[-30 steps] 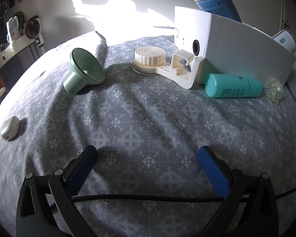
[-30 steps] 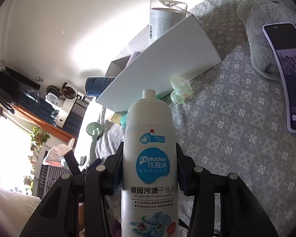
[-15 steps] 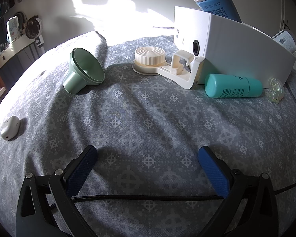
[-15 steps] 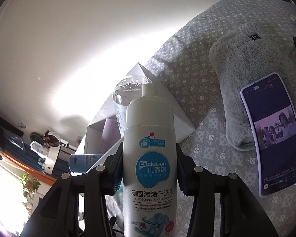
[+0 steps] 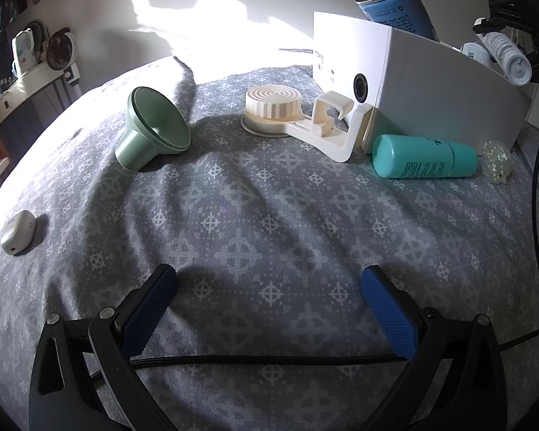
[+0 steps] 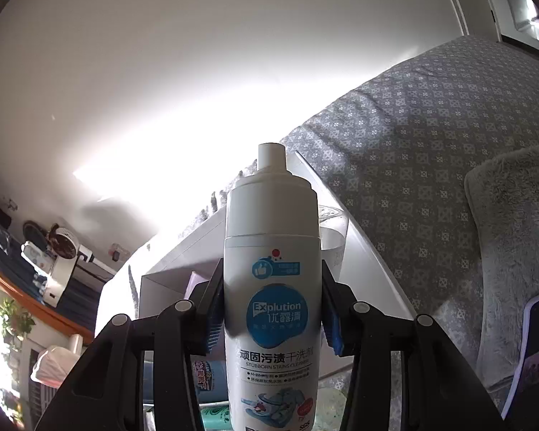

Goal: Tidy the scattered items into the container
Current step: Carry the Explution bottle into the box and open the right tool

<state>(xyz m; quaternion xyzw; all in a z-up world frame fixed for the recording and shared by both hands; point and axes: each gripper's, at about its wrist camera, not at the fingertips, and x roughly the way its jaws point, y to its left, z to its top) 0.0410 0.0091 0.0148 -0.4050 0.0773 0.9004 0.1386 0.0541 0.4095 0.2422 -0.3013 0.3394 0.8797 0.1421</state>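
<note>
Bottle (image 6: 272,287) labelled "Explution", "STUBBORN STAINS CLEANER", clamped in right gripper (image 6: 272,318); left gripper (image 5: 269,303) fingers wide.

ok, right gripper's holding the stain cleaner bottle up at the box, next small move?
Probably lower it into the white box and open. The right gripper clamps the stain cleaner bottle above the box's open top, not yet inside.

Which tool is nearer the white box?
Right. The right tool holds a bottle over the box; the left tool sits back on the bed.
</note>
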